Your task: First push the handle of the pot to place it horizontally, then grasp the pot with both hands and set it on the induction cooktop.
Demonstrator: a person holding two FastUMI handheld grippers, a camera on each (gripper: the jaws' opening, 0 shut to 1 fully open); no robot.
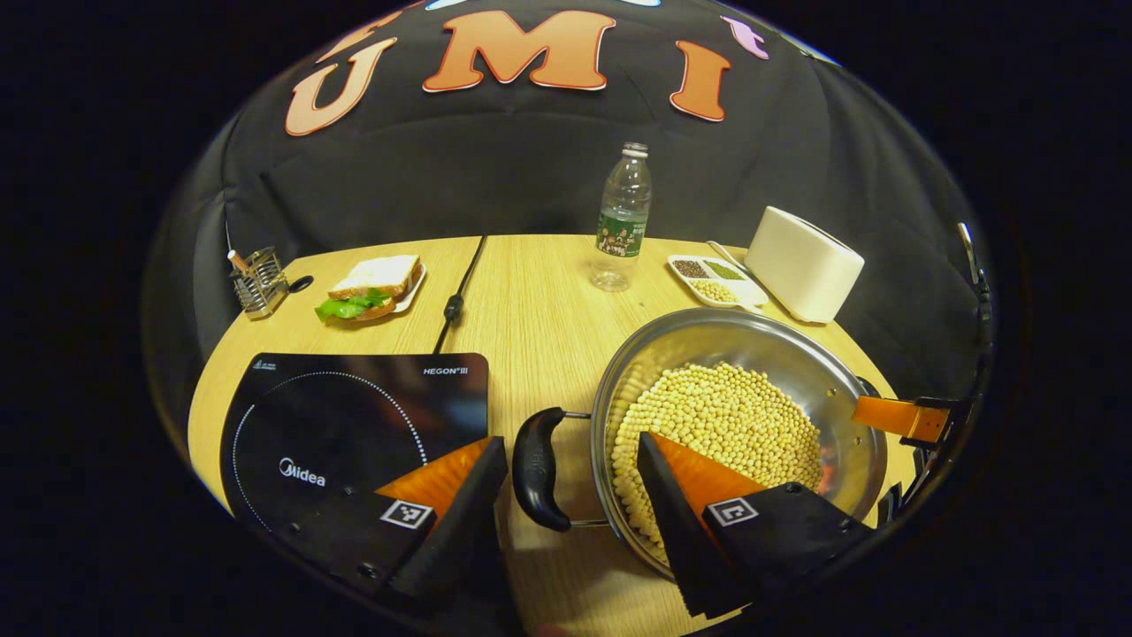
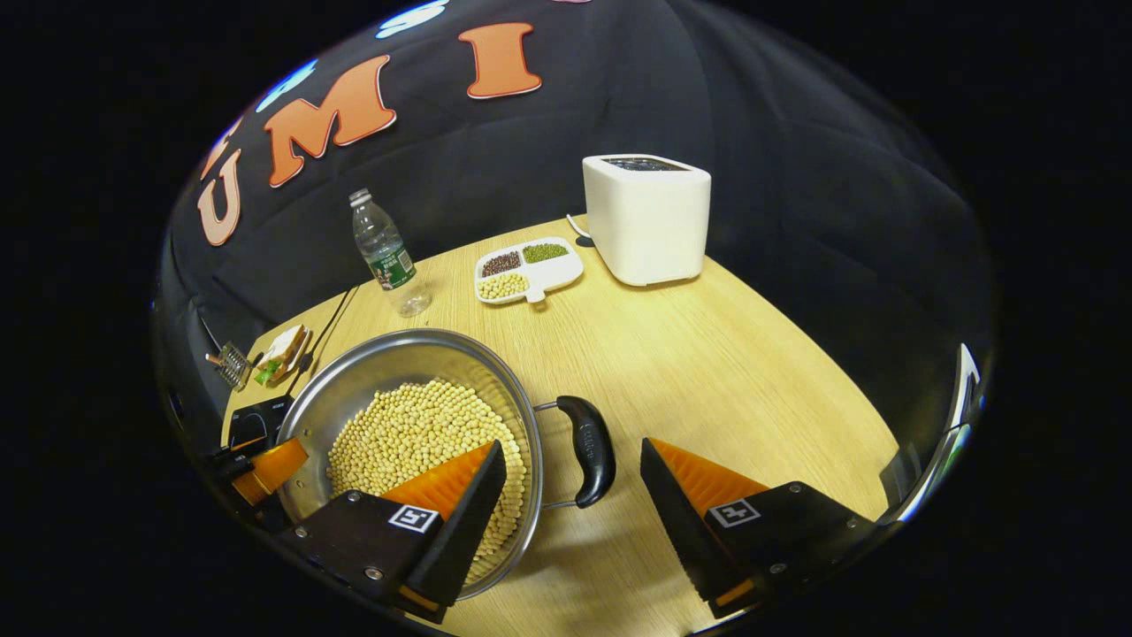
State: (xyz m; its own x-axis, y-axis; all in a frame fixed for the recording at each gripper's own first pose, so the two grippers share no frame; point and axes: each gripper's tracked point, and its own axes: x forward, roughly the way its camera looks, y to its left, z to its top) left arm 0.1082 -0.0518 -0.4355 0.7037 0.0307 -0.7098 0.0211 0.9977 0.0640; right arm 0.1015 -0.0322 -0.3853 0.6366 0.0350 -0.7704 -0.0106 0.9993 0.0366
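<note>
A steel pot (image 1: 761, 349) full of pale soybeans sits on the wooden table, right of the black induction cooktop (image 1: 336, 416). Its black side handle (image 1: 538, 469) lies between the spread fingers of my left gripper (image 1: 570, 442), which is open and not pressing on it. In the right gripper view the pot (image 2: 389, 354) is at lower left, and its other black handle (image 2: 592, 451) lies inside my open right gripper (image 2: 570, 447), untouched. The right gripper (image 1: 902, 418) shows past the pot's far rim in the left gripper view. The left gripper (image 2: 265, 469) shows beyond the pot, near the cooktop (image 2: 252, 426).
At the back of the table stand a clear water bottle (image 1: 623, 221), a white toaster (image 1: 803, 263) and a divided dish of beans (image 1: 712, 279). A sandwich on a plate (image 1: 371, 287), a wire holder (image 1: 256, 281) and a black cable (image 1: 455, 301) lie behind the cooktop.
</note>
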